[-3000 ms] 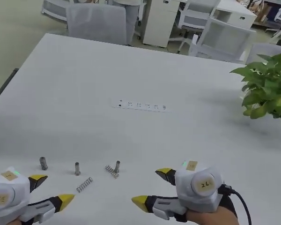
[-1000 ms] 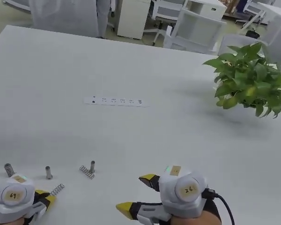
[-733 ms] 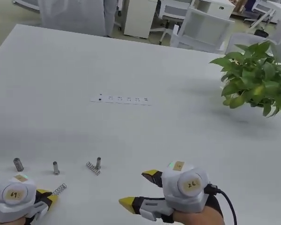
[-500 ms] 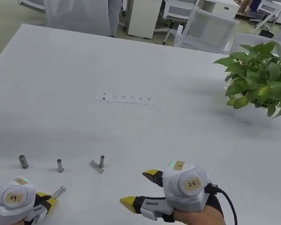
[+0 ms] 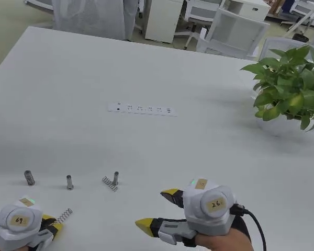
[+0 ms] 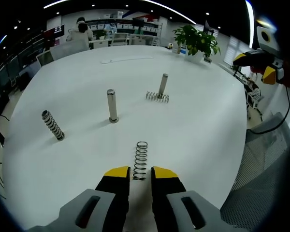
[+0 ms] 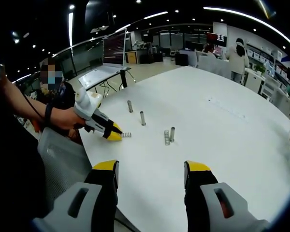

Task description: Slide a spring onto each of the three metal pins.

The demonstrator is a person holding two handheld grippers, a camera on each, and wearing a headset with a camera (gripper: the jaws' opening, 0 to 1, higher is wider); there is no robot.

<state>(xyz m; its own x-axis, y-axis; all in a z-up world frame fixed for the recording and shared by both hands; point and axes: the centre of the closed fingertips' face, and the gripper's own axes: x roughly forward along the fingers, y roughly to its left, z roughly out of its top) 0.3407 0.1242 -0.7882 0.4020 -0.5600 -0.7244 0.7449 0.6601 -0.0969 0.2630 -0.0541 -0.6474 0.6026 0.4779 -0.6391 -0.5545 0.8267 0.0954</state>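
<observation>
the loose spring [image 6: 141,159] lies flat on the bench [image 5: 162,151] close to its near edge, toward the near left corner, its length running away from the person. the left hand-held gripper [image 6: 141,173] has its jaws drawn close together, one on either side of the spring's near end. whether they are pinching the coil or just flanking it, i cannot tell.

just beyond it three pins stand in a row along the near edge. the left pin [image 6: 52,125] looks already sleeved in a spring. the middle pin [image 6: 112,105] is bare. the right pin [image 6: 162,85] is bare too, with a second spring [image 6: 157,97] lying at its foot, touching or nearly so. so by my reading one of the three is done and this spring is meant for a bare pin, likely the middle one.

the right hand-held gripper [image 7: 152,169] hovers over the near edge to the right of the pins, jaws wide apart and holding nothing. further off, a power strip [image 5: 141,109] sits mid-bench and a potted plant [image 5: 290,89] stands by the right edge.

the risks, as i judge them:
- a grip on only the end coils is weak, so the spring could squirt out of the jaws or roll toward the near edge.
- the spring lies in line with the jaws, so it must be tipped upright; a skewed bore would catch on the pin's top.
- the pins look free-standing, so a sideways nudge from a jaw could topple one.
- too hard a squeeze may buckle the coils.
</observation>
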